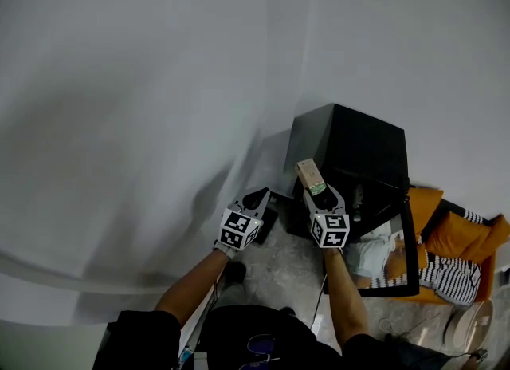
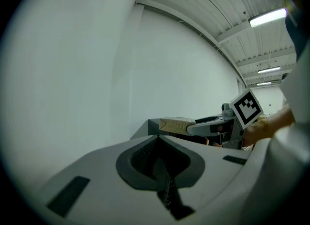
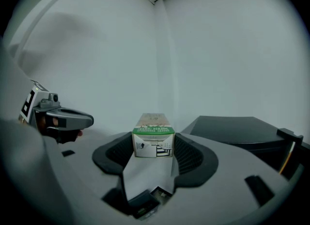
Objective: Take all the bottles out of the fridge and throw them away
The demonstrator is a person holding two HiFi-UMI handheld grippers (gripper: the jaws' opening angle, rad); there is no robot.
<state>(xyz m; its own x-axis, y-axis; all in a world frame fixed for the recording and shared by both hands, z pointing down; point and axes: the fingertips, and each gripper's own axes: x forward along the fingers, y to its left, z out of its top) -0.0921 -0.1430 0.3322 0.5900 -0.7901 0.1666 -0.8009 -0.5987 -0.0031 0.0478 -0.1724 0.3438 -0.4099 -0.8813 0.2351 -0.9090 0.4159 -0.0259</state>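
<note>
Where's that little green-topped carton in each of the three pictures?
Head view: carton right of centre, in the right gripper's jaws.
Left gripper view: right of centre, sticking out of the right gripper.
Right gripper view: dead centre, between the jaws.
Shared landmark: black fridge.

White wall (image 1: 143, 73) fills most of head view, plain, soft grey shadows across it. Second white wall (image 3: 232, 49) meets it at corner seam (image 3: 160, 49). Floor (image 1: 279, 269) pale grey speckled stone. Orange seat (image 1: 450, 237) at right edge, black-and-white striped cloth (image 1: 446, 274) lying on it. Round white object (image 1: 466, 324) on floor near seat, kind unclear. Ceiling (image 2: 193, 1) white, ribbed panels, beams crossing. Strip lights lit: one bright and near (image 2: 268, 17), others further back.
</note>
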